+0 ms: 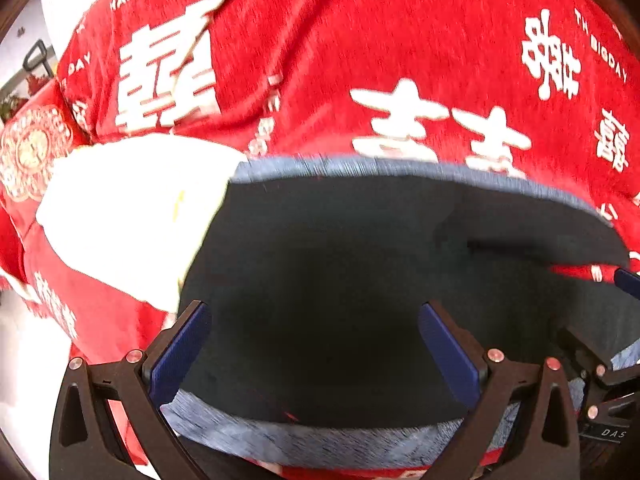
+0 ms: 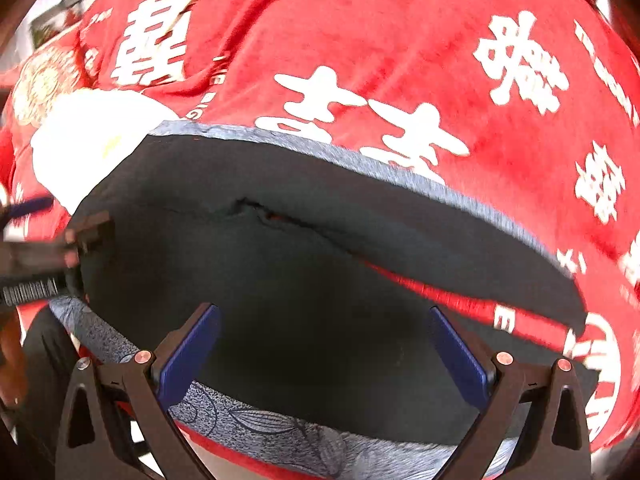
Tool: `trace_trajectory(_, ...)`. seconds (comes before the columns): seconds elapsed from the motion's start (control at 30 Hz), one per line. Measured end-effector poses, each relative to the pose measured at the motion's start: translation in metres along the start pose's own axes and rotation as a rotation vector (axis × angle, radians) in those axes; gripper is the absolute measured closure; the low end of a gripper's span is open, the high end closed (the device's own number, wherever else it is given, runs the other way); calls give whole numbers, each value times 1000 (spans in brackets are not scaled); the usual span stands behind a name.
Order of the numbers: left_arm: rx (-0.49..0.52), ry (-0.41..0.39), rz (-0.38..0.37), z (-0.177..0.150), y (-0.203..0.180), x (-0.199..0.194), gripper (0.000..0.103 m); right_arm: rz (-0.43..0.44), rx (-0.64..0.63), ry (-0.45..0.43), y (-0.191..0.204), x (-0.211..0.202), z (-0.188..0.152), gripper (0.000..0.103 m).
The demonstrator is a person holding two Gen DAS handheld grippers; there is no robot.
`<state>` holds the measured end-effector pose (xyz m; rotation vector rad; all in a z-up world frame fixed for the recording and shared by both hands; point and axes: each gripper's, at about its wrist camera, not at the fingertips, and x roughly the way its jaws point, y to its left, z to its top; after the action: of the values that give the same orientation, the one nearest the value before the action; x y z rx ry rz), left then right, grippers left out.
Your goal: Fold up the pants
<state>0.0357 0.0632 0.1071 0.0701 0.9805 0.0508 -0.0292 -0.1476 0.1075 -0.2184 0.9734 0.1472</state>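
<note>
Dark pants [image 1: 340, 280] with blue-grey patterned trim lie flat on a red cloth with white characters. They fill the lower half of both views [image 2: 320, 280]. My left gripper [image 1: 312, 320] is open, its blue pads spread wide just above the dark fabric near the lower trim edge. My right gripper [image 2: 324, 324] is open too, over the pants' near edge. The left gripper also shows at the left edge of the right wrist view [image 2: 48, 252]. The right gripper shows at the right edge of the left wrist view [image 1: 600, 360]. A narrow gap [image 2: 460, 296] between two dark parts of the pants shows red cloth.
The red cloth [image 1: 360, 40] covers the surface all round the pants. A white cloth item [image 1: 128, 216] lies at the pants' left end. A red and gold patterned cushion [image 1: 32, 152] sits at the far left.
</note>
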Motion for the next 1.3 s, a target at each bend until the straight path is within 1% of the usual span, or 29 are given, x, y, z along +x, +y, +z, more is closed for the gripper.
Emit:
trace_trajectory(0.07, 7, -21, -7, 16, 13, -11, 0, -6, -51, -24, 0, -10, 11, 0)
trace_trajectory(0.13, 9, -34, -5, 27, 24, -17, 0, -33, -73, -67, -2, -22, 24, 0)
trace_trajectory(0.2, -10, -34, 0, 27, 31, -17, 0, -54, -61, -95, -4, -28, 32, 0)
trace_trajectory(0.27, -16, -13, 1, 24, 33, -11, 0, -43, -19, -105, -4, -24, 34, 0)
trace_trajectory(0.37, 8, 13, 29, 16, 29, 1, 0, 28, 31, -78, 3, -8, 29, 0)
trace_trajectory(0.4, 18, 19, 36, 14, 27, 5, 0, 38, 32, -71, 7, -2, 26, 0)
trace_trajectory(0.5, 21, 21, 33, 11, 25, 8, 0, 34, 13, -58, 16, 10, 22, 0)
trace_trajectory(0.63, 15, 31, 34, 13, 26, 15, 0, 52, 15, -52, 18, 21, 24, 0)
trace_trajectory(1.07, 11, 46, 20, 22, 30, 43, 0, 68, -15, -31, 24, 45, 39, 0)
trace_trajectory(1.3, 21, 53, 12, 30, 28, 56, 0, 69, -26, -21, 21, 59, 48, 0)
